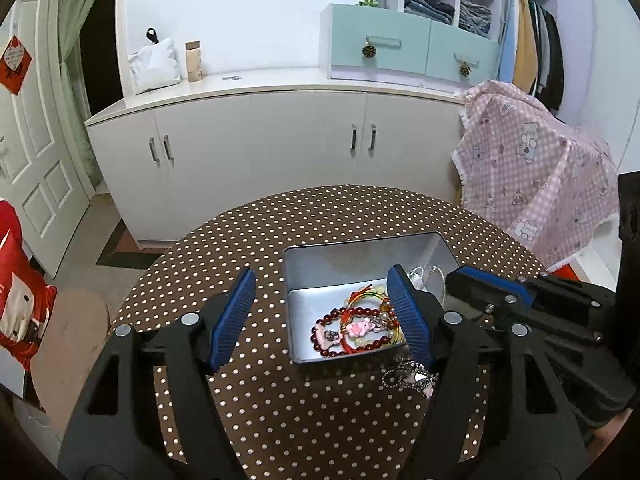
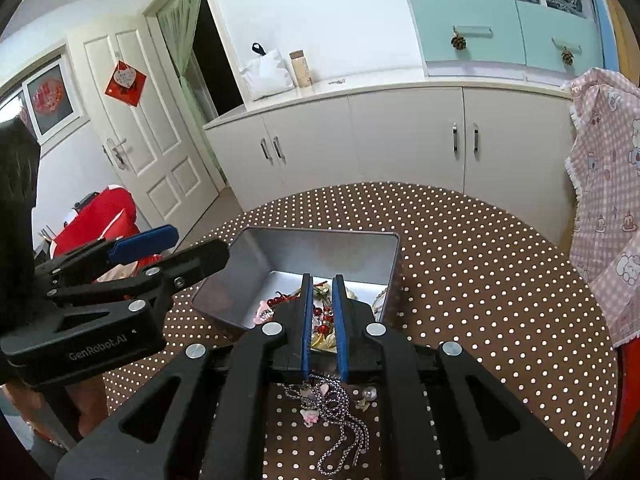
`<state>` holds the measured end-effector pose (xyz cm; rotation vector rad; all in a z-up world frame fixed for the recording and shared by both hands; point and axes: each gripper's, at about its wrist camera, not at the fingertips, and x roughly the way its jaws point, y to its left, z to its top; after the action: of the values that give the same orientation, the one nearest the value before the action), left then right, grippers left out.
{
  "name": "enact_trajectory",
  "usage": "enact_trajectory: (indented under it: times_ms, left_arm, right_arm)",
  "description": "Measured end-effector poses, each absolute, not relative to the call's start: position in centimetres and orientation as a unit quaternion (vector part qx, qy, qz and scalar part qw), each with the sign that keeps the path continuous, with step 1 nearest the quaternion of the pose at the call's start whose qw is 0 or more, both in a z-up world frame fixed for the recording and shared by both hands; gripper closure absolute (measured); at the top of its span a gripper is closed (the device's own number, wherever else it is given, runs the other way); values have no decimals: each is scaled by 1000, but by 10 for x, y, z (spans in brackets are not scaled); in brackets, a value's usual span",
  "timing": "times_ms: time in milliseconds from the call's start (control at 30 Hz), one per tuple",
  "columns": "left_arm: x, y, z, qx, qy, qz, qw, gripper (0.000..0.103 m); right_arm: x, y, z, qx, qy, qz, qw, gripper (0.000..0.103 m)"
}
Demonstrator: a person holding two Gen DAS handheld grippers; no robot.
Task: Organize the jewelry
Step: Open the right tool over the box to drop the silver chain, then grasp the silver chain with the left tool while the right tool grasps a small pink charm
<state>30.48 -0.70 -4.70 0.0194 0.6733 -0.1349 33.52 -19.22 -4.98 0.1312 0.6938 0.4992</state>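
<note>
Both claws hover at the near edge of the open silver rectangular metal tin [image 1: 360, 258]. Left gripper [image 1: 322, 316] gapes wide and empty, the tin's near-left corner between its blue pads. Right gripper [image 2: 322, 328] is nearly closed, a narrow slot left between its pads, gripping nothing that I can make out. Ahead of it, inside the tin, lie dark red bead bracelets [image 1: 352, 332]. Below and behind its tips, the silver ball-chain necklace with pink charms [image 2: 334, 412] sprawls on the brown polka-dot tablecloth [image 2: 480, 280]. Judgement: reopen, draw back, pinch the bunched chain, lift clear before moving over the rim.
</note>
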Motion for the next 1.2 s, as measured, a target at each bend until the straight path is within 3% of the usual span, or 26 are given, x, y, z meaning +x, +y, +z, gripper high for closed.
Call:
enact_trajectory:
  times_ms: [100, 267, 433, 767, 1200]
  left_arm:
    - [298, -2, -40, 1, 321, -64, 945, 33]
    - [283, 0, -33, -3, 309, -63, 949, 31]
    - [266, -7, -39, 5, 306, -69, 950, 28]
    - [247, -27, -83, 29, 349, -71, 934, 28]
    - [235, -11, -108, 12, 381, -48, 923, 28]
  right_arm:
    - [330, -197, -41, 73, 325, 243, 911, 80]
    - [318, -207, -27, 82, 307, 242, 917, 78]
    - [296, -221, -29, 78, 301, 236, 921, 69]
    - [278, -244, -73, 75, 350, 211, 910, 67]
    - [309, -205, -103, 19, 407, 212, 888, 67]
